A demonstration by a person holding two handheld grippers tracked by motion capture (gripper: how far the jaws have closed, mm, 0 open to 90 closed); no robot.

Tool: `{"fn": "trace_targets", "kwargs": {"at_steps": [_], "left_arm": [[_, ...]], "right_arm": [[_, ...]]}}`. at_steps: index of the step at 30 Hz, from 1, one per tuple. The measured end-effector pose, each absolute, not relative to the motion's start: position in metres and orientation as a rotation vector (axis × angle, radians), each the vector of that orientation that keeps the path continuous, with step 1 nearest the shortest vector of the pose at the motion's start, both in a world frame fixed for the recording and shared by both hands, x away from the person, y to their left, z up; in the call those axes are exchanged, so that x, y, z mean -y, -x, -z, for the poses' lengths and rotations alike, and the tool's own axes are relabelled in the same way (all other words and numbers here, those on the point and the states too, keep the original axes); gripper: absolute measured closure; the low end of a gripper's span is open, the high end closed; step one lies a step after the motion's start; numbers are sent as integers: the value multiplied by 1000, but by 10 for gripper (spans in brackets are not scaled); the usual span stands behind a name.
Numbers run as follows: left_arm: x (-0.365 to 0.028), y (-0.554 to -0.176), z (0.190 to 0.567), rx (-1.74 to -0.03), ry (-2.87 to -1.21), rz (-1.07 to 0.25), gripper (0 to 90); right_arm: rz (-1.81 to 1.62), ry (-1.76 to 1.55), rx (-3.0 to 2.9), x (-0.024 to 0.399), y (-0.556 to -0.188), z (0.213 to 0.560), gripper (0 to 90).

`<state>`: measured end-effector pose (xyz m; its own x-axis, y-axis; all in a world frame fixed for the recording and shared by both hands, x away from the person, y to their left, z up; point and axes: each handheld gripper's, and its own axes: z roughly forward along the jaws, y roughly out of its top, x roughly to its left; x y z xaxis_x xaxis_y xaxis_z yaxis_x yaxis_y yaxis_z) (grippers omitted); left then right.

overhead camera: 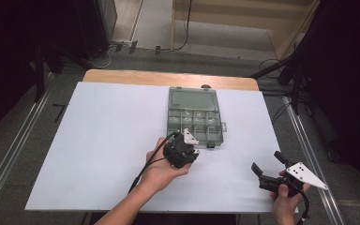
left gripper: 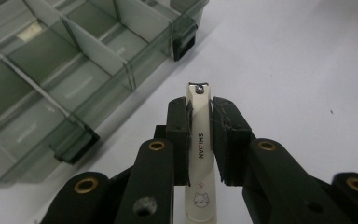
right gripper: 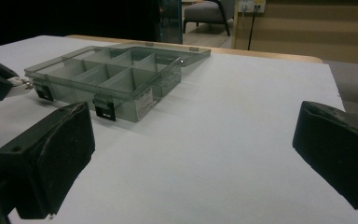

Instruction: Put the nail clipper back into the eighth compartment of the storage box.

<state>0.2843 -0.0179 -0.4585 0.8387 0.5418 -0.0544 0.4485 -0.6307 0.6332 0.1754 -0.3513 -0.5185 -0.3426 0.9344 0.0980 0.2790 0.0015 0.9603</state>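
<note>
A white nail clipper point(left gripper: 199, 135) with a small cat face printed on it sits clamped between the pads of my left gripper point(left gripper: 199, 106), its metal tip poking out ahead. In the high view, my left gripper point(overhead camera: 193, 151) hovers just in front of the near edge of an open grey see-through organizer box point(overhead camera: 170, 115). The box's divided compartments point(left gripper: 98, 51) look empty, and its lid lies flat behind. My right gripper point(overhead camera: 266, 161) is open near the table's front right with nothing between its pads point(right gripper: 51, 154). From the right gripper view the box point(right gripper: 137, 105) lies ahead to the left, with the clipper tip point(right gripper: 22, 83) beside it.
A white sheet point(overhead camera: 103, 140) covers the wooden table point(overhead camera: 168, 77). Two black latches point(left gripper: 74, 144) hang from the box's near wall. Metal rails point(overhead camera: 14, 145) run along both sides of the table, with dark curtains and floor cables beyond.
</note>
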Motion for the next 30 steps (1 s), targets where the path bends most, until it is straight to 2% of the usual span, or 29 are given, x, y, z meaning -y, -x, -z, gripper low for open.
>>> {"fn": "trace_targets", "kwargs": {"at_steps": [30], "left_arm": [[71, -336, 452, -755, -2260, -167, 773]], "right_arm": [[-1383, -1244, -1676, 351, -175, 518, 0]]}}
